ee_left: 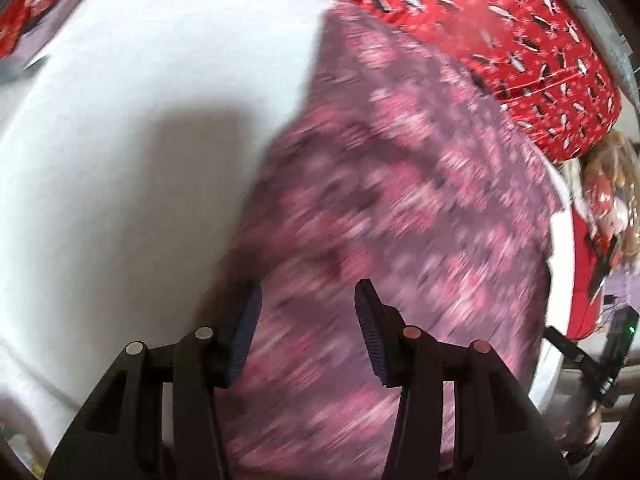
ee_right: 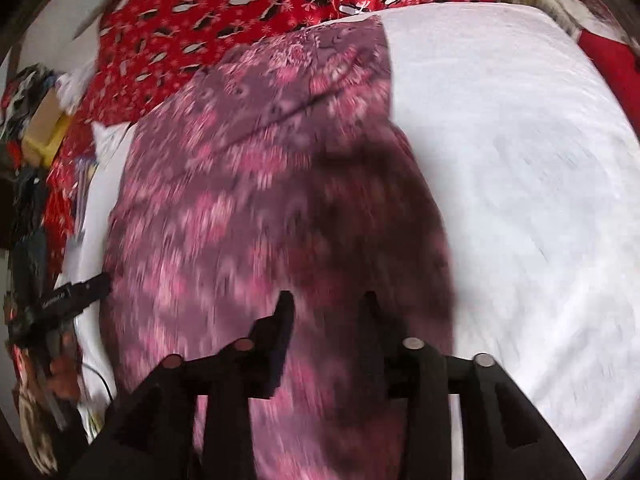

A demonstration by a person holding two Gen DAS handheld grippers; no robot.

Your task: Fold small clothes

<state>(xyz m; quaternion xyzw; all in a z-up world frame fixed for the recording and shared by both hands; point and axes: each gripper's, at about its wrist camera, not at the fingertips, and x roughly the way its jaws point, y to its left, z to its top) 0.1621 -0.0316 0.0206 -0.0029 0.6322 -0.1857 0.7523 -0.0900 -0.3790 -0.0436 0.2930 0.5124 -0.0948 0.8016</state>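
Left hand-held gripper part open, above floral garment

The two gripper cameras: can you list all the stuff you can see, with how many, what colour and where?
patterned cloth: one, purple and pink, spread on the white surface, under both grippers.
white surface: one, white, under the cloth, bare on one side of it.
penguin fabric: one, red with black and white penguins, along the far edge of the white surface.
clutter pile: too blurred to count, mixed colours with a yellow bit, at the left edge of the right wrist view.
left gripper: one, black with blue pads, jaws apart above the cloth.
right gripper: one, black, jaws apart above the cloth.
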